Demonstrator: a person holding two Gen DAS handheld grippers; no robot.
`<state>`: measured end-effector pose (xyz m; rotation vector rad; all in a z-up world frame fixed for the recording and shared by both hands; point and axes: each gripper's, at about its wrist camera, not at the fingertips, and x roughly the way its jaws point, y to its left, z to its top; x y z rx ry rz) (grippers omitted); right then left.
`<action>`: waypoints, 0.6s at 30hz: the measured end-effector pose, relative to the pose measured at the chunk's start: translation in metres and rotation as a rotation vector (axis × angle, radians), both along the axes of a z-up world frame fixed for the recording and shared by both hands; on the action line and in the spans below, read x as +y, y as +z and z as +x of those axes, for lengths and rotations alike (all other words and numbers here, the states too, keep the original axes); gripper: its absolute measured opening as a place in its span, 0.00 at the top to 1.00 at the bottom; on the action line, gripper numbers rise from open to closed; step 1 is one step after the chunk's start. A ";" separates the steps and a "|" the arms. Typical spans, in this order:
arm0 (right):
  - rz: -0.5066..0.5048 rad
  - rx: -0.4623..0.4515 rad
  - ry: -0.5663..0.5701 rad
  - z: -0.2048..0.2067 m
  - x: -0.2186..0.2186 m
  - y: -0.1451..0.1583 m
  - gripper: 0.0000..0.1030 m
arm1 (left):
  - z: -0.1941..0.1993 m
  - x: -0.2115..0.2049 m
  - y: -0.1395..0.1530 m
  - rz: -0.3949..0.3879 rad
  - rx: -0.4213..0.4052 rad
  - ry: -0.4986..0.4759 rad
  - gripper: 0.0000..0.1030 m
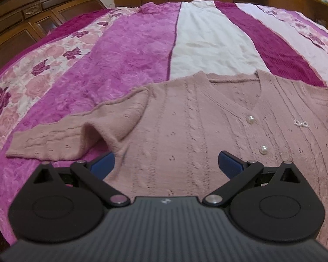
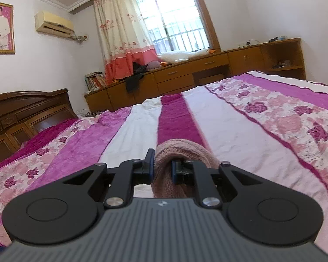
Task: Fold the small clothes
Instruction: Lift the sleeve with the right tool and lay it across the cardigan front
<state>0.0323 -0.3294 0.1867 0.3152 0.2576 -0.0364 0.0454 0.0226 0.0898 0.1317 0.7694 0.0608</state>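
So, right gripper pinched down on a bunched fold of the pink knit cardigan, wad bulging toward 12 o'clock over the striped bedspread. Left gripper spread wide, holding nothing, hovering above the cardigan body, pearl buttons at about 2 o'clock, loose sleeve trailing to 9 o'clock. Rest of the garment lying flat on the bed. Probably soft, light, stretchy, sagging when lifted; not slippery. Best grabbed at a cuff, hem or shoulder seam, away from the buttons.
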 end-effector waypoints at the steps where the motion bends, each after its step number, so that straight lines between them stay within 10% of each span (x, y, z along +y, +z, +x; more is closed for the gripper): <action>1: -0.004 -0.003 0.006 0.001 0.008 0.001 0.84 | 0.000 0.004 0.002 -0.001 -0.004 0.002 0.00; 18: -0.017 0.125 0.127 0.051 0.152 -0.054 0.84 | -0.003 0.056 0.006 -0.033 -0.044 0.052 0.00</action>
